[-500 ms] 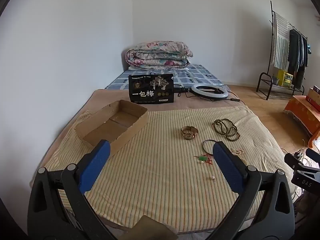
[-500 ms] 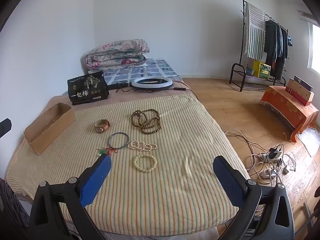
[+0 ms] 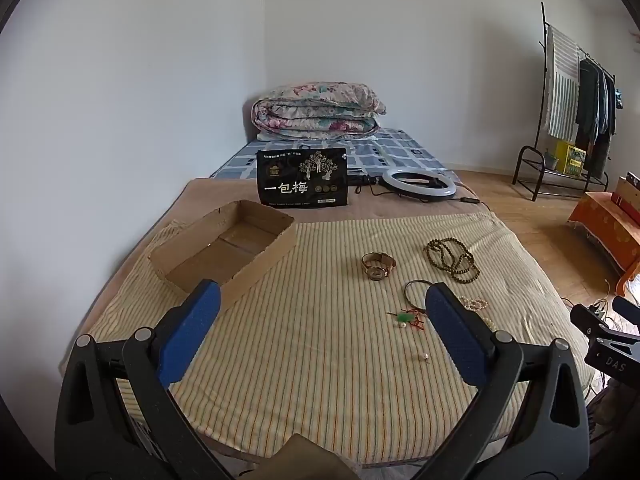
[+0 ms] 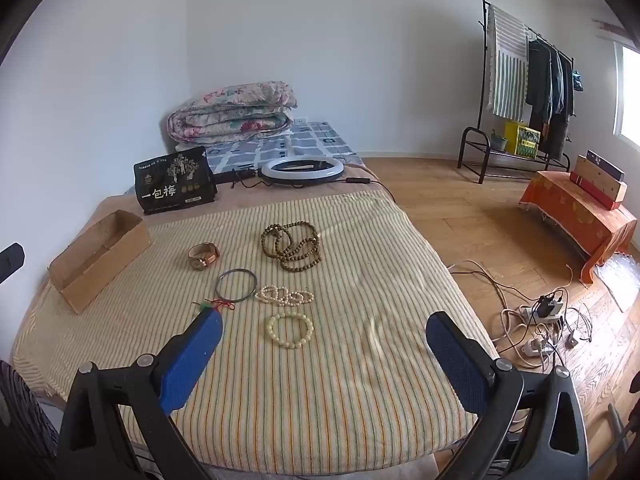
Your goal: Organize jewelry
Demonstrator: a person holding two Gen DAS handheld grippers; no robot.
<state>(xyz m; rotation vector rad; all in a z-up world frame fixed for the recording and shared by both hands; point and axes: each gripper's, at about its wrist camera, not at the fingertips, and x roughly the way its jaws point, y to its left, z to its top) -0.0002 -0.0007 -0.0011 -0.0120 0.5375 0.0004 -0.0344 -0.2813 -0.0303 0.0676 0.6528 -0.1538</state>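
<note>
Both claws are spread wide and carrying nothing. The left claw [image 3: 322, 308] hangs over the near edge of the bed [image 3: 320, 400], its striped cover bare between the blue pads. Just past its left pad sits the open cardboard box [image 3: 224, 252], toward the bed's left edge, nothing visible inside. Over to the right claw [image 4: 324, 340]: also above the near edge, and right ahead of it lies the cream bead bracelet [image 4: 291, 329]. Beyond that, the pale pearl strand [image 4: 284, 295], touching the thin dark bangle [image 4: 236, 285] beside it. A small green charm on red cord [image 4: 214, 304] lies at the tip of the left pad. Further in, the watch [image 4: 204, 256] and the coiled brown bead necklace [image 4: 292, 246] sit mid-bed, apart from each other. One tiny loose pearl [image 3: 425, 357] rests alone nearer the front edge. At the far end, a black snack bag [image 4: 174, 185] stands upright beside a ring light [image 4: 302, 170].
</note>
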